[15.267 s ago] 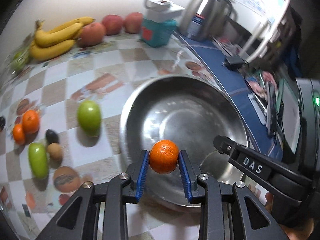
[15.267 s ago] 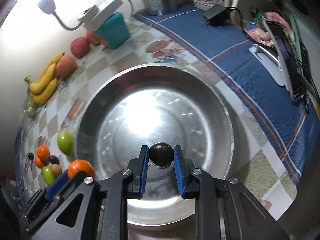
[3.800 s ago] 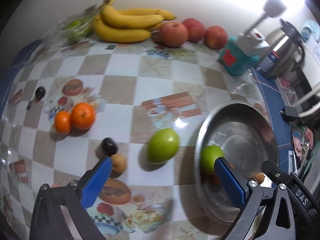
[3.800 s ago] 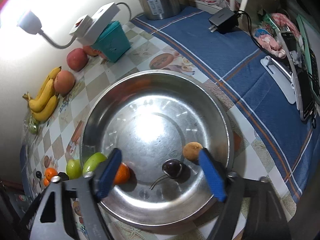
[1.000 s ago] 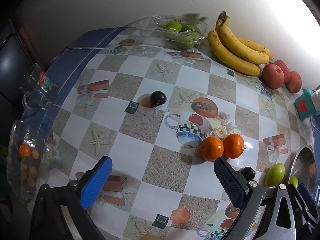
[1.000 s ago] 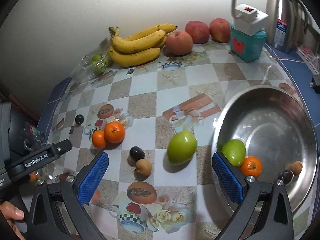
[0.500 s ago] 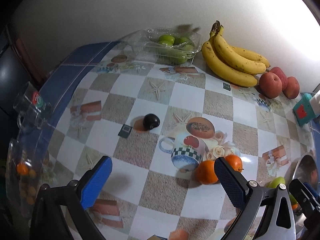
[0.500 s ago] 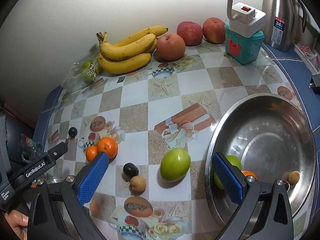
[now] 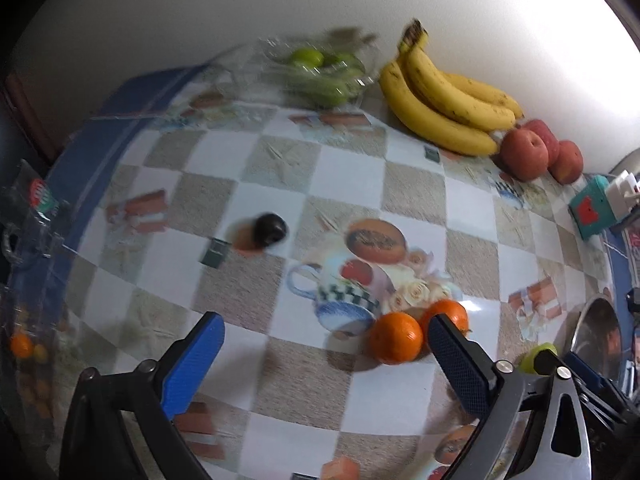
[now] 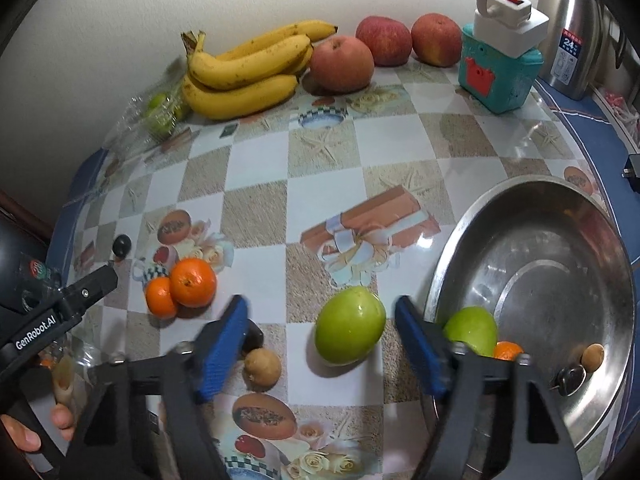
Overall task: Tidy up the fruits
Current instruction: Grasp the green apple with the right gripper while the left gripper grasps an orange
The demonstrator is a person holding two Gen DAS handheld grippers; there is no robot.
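Fruits lie scattered over a checked tablecloth (image 10: 256, 200) and in a steel bowl (image 10: 560, 248) at its right side. Right wrist view: the right gripper (image 10: 322, 344) is spread wide and holds nothing; a green mango (image 10: 350, 326) rests on the cloth between its blue pads, touching neither. A small brown fruit (image 10: 262, 367) sits just beside the left pad, with a dark fruit (image 10: 253, 336) partly hidden behind that pad. Inside the bowl lie a second green fruit (image 10: 472, 330), an orange (image 10: 507, 350), a dark plum (image 10: 570, 378) and a small tan fruit (image 10: 593, 356). Two tangerines (image 10: 186, 286) touch each other well left of the mango. Bananas (image 10: 244, 76) and three apples (image 10: 384, 50) line the wall, beside a teal box (image 10: 500, 70) and a steel kettle (image 10: 572, 36).

Left wrist view (motion-blurred): the left gripper (image 9: 326, 356) is likewise wide open and empty, above the cloth. The same tangerine pair (image 9: 416, 330) lies near its right pad, the farther one partly covered by it. A lone dark plum (image 9: 271, 230) rests well ahead, apart from other fruit. A clear tray of green fruit (image 9: 320, 70) stands by the wall, left of the bananas.
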